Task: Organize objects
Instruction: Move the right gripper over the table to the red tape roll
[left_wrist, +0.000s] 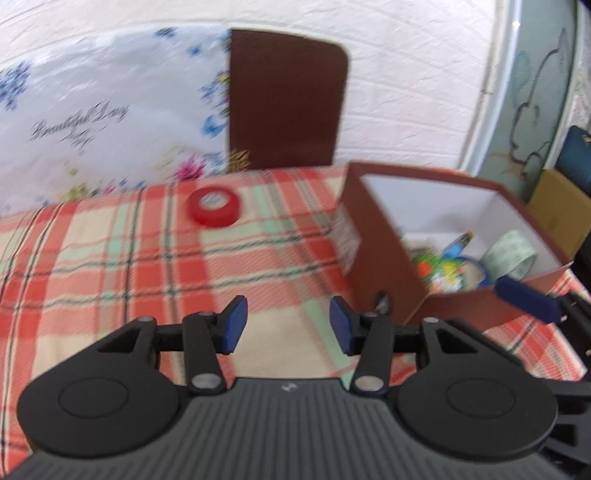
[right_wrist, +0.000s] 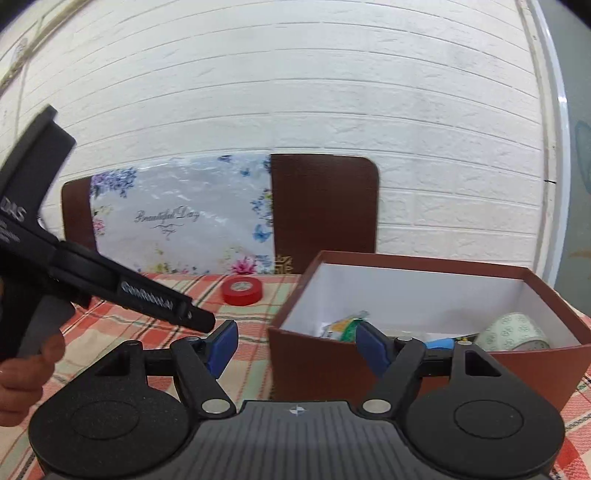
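The red tape roll (left_wrist: 213, 210) lies flat on the plaid cloth (left_wrist: 110, 258), alone, well apart from the brown box (left_wrist: 384, 266) that already holds a pale tape roll (left_wrist: 511, 254) and some colourful bits I can't make out. From where I stand it looks like the last loose thing to put away. The left gripper (left_wrist: 288, 325) points toward it with jaws partway open and nothing between them; the right gripper (right_wrist: 295, 347) hangs at the box's near wall, jaws wider, also empty. The roll is low and round, so a shallow pinch could skate off its rim and send it rolling. With the two tools this near each other, carrying it over could also knock them together or clip the box's edge.
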